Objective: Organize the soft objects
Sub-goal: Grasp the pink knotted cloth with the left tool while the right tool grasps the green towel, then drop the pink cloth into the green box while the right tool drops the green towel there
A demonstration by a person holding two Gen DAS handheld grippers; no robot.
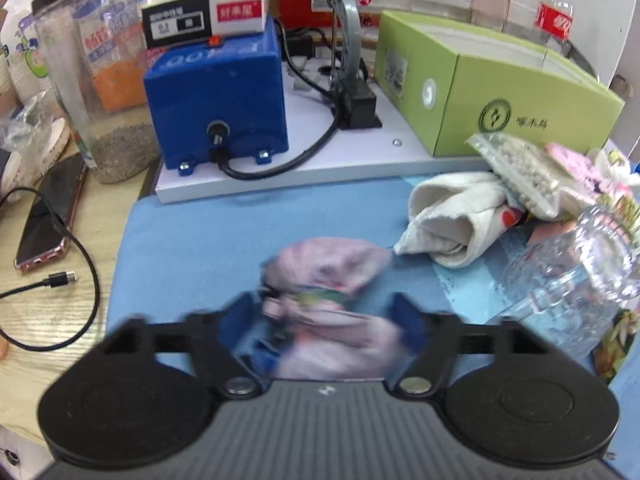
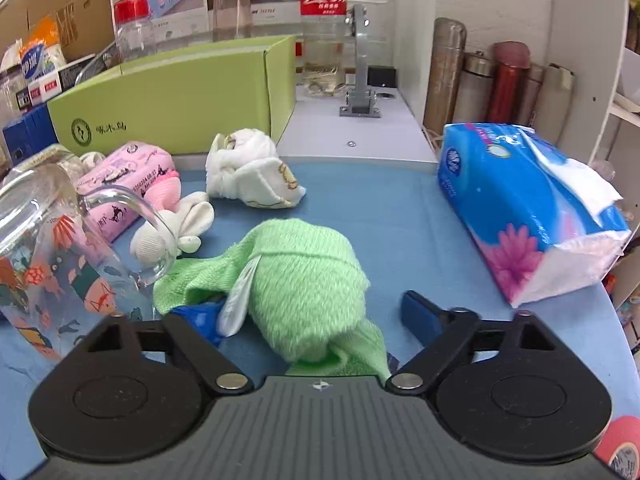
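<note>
The left hand-held gripper (image 1: 326,320) stands spread around a blurred pink cloth bundle (image 1: 334,280) on the blue bench mat (image 1: 192,236), while the right hand-held gripper (image 2: 316,316), also released, straddles a rolled green towel (image 2: 298,280) near the tissue pack (image 2: 528,208).

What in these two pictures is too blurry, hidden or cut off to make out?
- Left wrist view: the pink bundle between the left gripper fingers is motion-blurred; what it is stays unclear.
- Right wrist view: the green towel hides part of the right gripper finger.
- Right wrist view: the patterned glass is cut off by the left edge.
</note>
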